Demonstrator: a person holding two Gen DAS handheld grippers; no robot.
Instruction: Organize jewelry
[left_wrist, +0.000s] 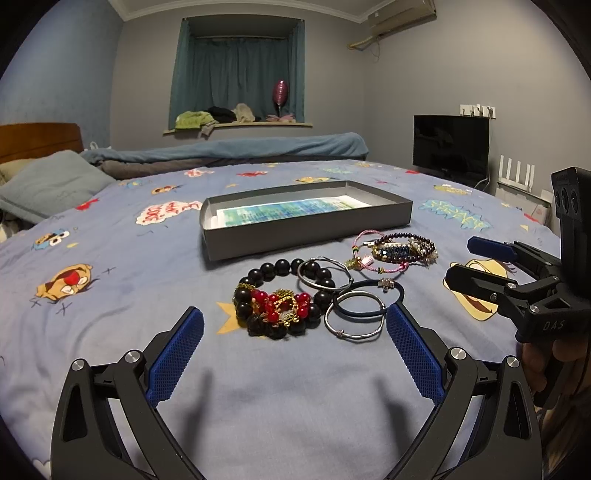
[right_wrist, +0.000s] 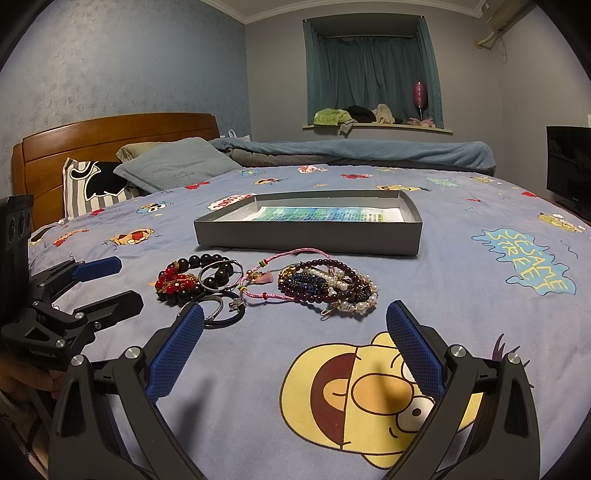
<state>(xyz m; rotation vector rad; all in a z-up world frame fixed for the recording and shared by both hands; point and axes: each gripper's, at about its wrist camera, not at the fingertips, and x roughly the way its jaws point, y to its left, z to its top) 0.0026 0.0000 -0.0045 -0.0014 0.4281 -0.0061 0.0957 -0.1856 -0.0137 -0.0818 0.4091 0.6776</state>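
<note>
A pile of jewelry lies on the blue cartoon bedsheet in front of a shallow grey box (left_wrist: 306, 236) (right_wrist: 306, 240). There is a black bead bracelet (left_wrist: 284, 267) with a red bead piece (left_wrist: 282, 304) (right_wrist: 171, 282), silver bangles (left_wrist: 356, 315), a pink cord bracelet (left_wrist: 364, 254) (right_wrist: 291, 254), and a dark bead and pearl cluster (left_wrist: 404, 249) (right_wrist: 328, 286). My left gripper (left_wrist: 295, 325) is open and empty just short of the black and red beads. My right gripper (right_wrist: 295, 325) is open and empty just short of the pearl cluster.
The grey box holds a blue-green printed sheet (left_wrist: 291, 210). Pillows (right_wrist: 173, 166) and a wooden headboard (right_wrist: 110, 136) are at the left. A folded blue blanket (left_wrist: 229, 147) lies at the far edge. A black monitor (left_wrist: 450, 146) stands at the right.
</note>
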